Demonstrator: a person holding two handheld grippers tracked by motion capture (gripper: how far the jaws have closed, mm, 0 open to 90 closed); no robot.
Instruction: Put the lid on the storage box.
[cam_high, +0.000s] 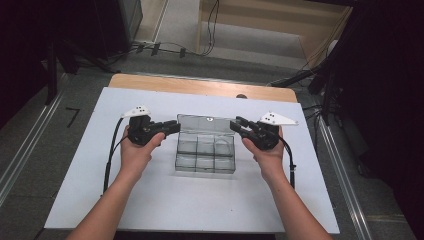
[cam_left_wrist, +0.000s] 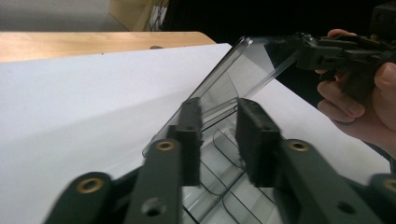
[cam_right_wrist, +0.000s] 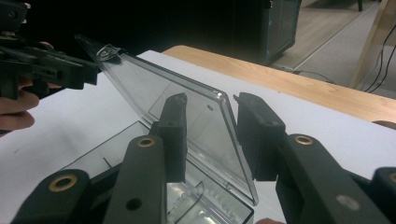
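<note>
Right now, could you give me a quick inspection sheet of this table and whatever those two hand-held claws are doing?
Surface: white board on a wooden table.
Job's things: clear compartment box, compartments look empty; hinged lid raised.
Clutter: nothing seen.
Grippers: left gripper at the lid's left edge, right gripper at its right edge; each pair of jaws straddles the lid, but contact cannot be told.
Cables: one black cable trails from the left gripper, another from the right.
Surroundings: grey floor, loose wires, dark stands.
</note>
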